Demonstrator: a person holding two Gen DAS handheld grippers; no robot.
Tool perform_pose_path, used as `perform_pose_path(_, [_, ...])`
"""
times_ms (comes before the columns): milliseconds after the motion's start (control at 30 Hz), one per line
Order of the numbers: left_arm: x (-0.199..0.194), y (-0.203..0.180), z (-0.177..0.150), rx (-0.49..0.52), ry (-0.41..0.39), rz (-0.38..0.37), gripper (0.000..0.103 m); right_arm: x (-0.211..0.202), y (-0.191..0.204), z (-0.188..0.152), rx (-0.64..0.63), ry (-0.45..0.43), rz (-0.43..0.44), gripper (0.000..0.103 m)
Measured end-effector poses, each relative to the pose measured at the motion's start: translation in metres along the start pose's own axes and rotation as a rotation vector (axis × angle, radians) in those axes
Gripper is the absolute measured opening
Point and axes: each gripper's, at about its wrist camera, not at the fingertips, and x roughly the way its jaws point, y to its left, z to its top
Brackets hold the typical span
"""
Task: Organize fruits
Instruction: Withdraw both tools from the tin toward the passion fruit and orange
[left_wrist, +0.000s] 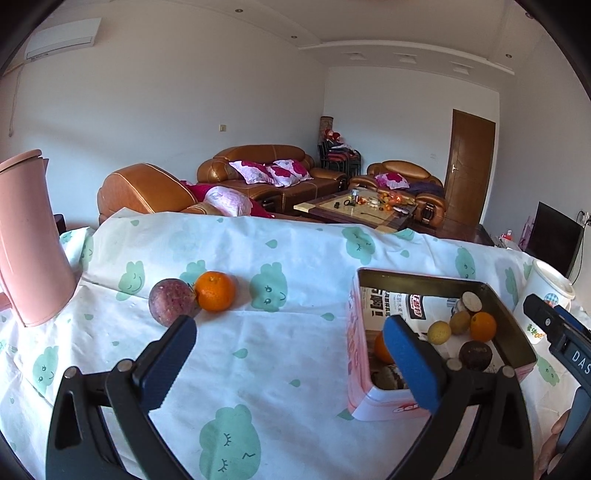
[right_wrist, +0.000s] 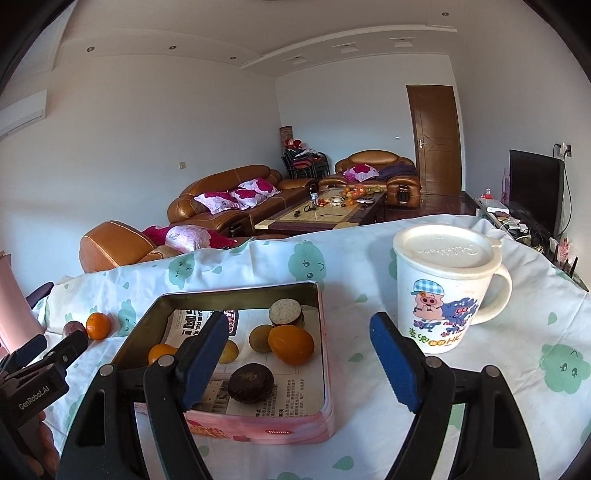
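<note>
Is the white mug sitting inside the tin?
No, the mug stands on the tablecloth, to the right of the tin.

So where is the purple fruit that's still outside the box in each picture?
Left wrist view: the purple fruit lies left of centre on the cloth, touching an orange.
Right wrist view: it peeks out at the far left, beside the same orange.
Shared landmark: the pink tin box.
</note>
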Motion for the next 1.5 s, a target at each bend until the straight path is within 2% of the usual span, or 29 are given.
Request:
perform_pose_path(100, [-0.002, 0.001, 0.000, 0.006, 0.003, 0.002, 0.103, -0.003, 0.008, -0.002, 0.002, -0.005, -0.012, 0.080])
perform_pose_path(333, [-0.001, 0.015, 0.000, 0.008, 0.025, 0.013, 0.103, -0.001, 0.049, -0.010, -0.024, 0.034, 0.041, 0.080])
perform_pose_path(667, [0.007, 0.061, 0.003, -0.054, 0.055, 0.056, 0.103, 0.011, 0.115, -0.019, -0.039, 0.081, 0.136, 0.080])
perform_pose_path(1133, [0.021, 0.123, 0.009, -0.119, 0.083, 0.150, 0.103, 0.032, 0.183, -0.021, -0.068, 0.095, 0.165, 0.080])
perform_pose_path(1500, [0.045, 0.160, 0.006, -0.226, 0.192, 0.165, 0.103, 0.047, 0.214, -0.020, -0.074, 0.103, 0.167, 0.080])
